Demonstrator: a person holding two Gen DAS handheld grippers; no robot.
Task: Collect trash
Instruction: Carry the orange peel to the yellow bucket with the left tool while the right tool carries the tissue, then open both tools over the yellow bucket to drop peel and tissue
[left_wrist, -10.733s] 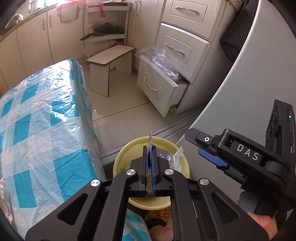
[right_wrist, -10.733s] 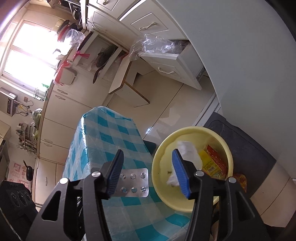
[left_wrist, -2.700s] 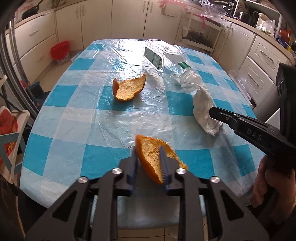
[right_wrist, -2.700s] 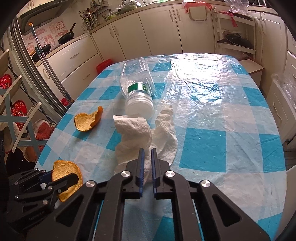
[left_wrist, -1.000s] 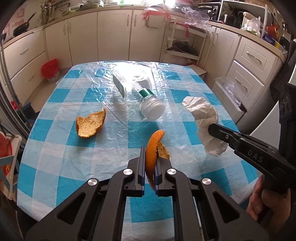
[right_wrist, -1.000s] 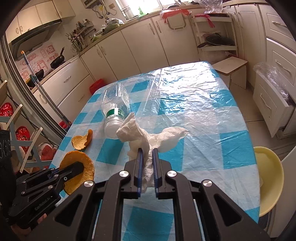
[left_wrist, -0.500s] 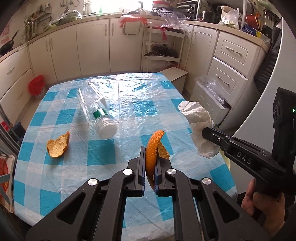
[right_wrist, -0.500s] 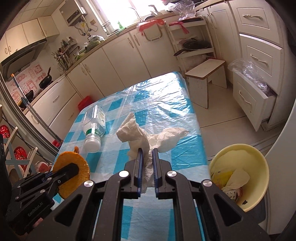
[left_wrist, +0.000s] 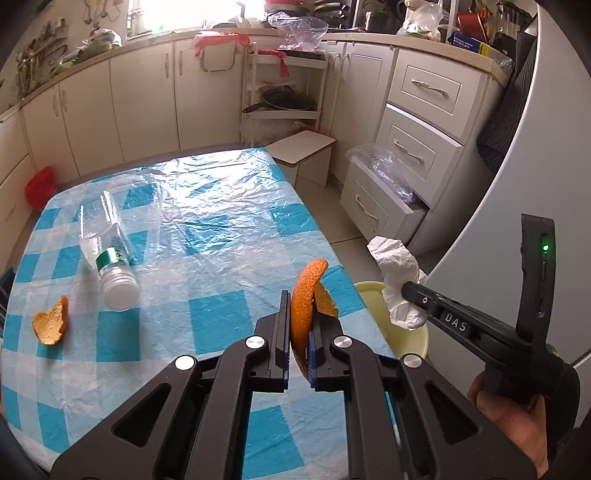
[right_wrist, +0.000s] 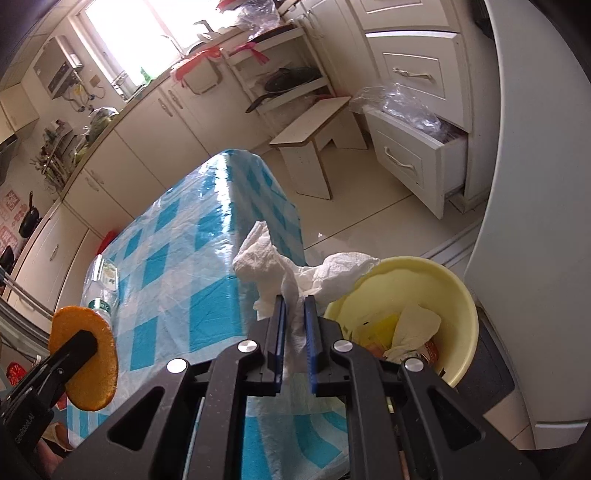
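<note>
Trash partly sits in the yellow bin (right_wrist: 458, 295) beside the counter (left_wrist: 207, 258); a clear bottle (left_wrist: 107, 251) and one peel scrap (left_wrist: 50, 319) remain there. Right tool (right_wrist: 294, 306) is clamped on crumpled tissue (right_wrist: 273, 266) near the rim; left tool (left_wrist: 299, 314) pinches orange peel (left_wrist: 306, 291), neither dropped yet.

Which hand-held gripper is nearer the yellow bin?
Right. The right hand-held gripper, clamping the tissue, is beside the yellow bin; the left hand-held gripper, holding orange peel, is over the table.

orange peel (left_wrist: 304, 295), white tissue (right_wrist: 280, 269), yellow bin (right_wrist: 454, 291), blue-white checked tablecloth (left_wrist: 221, 306)
</note>
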